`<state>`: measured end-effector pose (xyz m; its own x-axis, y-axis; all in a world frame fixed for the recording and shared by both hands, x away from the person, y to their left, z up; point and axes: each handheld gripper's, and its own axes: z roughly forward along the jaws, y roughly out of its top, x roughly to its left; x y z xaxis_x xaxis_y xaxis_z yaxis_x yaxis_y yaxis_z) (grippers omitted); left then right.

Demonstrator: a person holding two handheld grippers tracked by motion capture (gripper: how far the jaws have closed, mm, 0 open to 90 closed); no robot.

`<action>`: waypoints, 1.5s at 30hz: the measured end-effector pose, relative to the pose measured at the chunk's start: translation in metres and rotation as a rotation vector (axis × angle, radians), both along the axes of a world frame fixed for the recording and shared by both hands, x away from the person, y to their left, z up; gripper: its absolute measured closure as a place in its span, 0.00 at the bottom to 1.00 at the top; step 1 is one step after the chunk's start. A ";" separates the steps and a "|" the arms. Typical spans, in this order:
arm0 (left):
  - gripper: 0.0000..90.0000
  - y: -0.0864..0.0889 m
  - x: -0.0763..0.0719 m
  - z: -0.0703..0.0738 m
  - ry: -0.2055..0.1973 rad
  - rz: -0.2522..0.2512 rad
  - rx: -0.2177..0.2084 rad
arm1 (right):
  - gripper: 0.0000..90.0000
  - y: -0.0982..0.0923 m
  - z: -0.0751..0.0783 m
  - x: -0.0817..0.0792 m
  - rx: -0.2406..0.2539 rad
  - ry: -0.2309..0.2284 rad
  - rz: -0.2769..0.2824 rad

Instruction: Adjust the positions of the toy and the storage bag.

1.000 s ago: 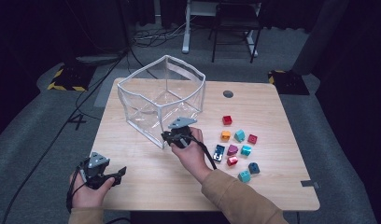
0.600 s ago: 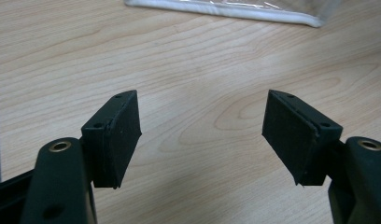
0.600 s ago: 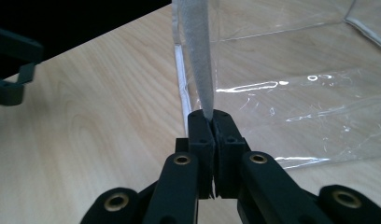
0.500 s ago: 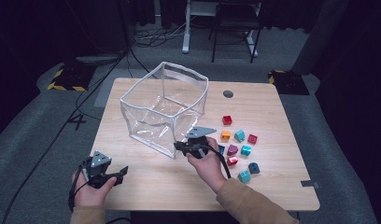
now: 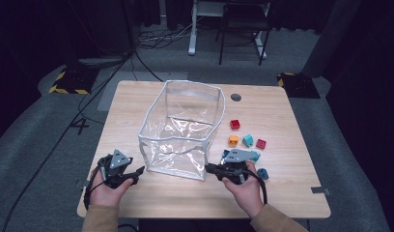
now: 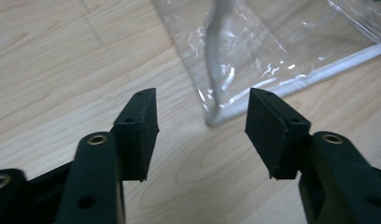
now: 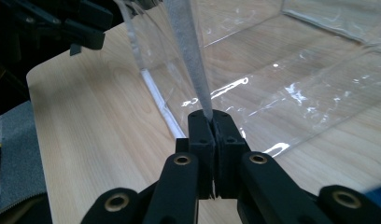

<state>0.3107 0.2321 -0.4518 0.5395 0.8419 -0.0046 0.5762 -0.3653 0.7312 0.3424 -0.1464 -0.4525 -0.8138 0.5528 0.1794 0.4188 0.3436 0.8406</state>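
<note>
A clear plastic bin point(image 5: 192, 85) with white edging stands in the middle of the wooden table. My right gripper point(image 5: 208, 168) is at its near right bottom corner. In the right gripper view, my right gripper point(image 7: 212, 122) is shut on the bin's white corner strip point(image 7: 187, 51), which rises between the pads. My left gripper point(image 5: 140, 170) sits open by the bin's near left corner. In the left gripper view, my left gripper point(image 6: 202, 122) has nothing between its pads, with the bin's corner point(image 6: 215, 117) just ahead.
Several small coloured blocks lie right of the bin: a red one point(image 5: 235, 124), an orange one point(image 5: 233, 140), a teal one point(image 5: 247, 140) and a blue one point(image 5: 262, 173) beside my right hand. The table's near edge is close under both hands.
My right gripper has pulled the bin toward the near edge and to the right, and the bin has turned a little. My left gripper has shifted slightly right, toward the bin.
</note>
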 end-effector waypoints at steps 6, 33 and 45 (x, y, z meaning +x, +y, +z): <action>0.56 -0.020 -0.006 0.007 0.026 -0.184 -0.015 | 0.98 -0.028 -0.002 -0.016 0.012 0.008 -0.009; 0.34 -0.021 0.010 -0.022 0.130 -0.137 0.085 | 0.61 -0.101 0.009 -0.070 0.028 -0.071 -0.002; 0.32 -0.014 0.018 -0.040 0.108 -0.045 -0.003 | 0.46 -0.138 0.024 -0.049 -0.046 -0.093 -0.089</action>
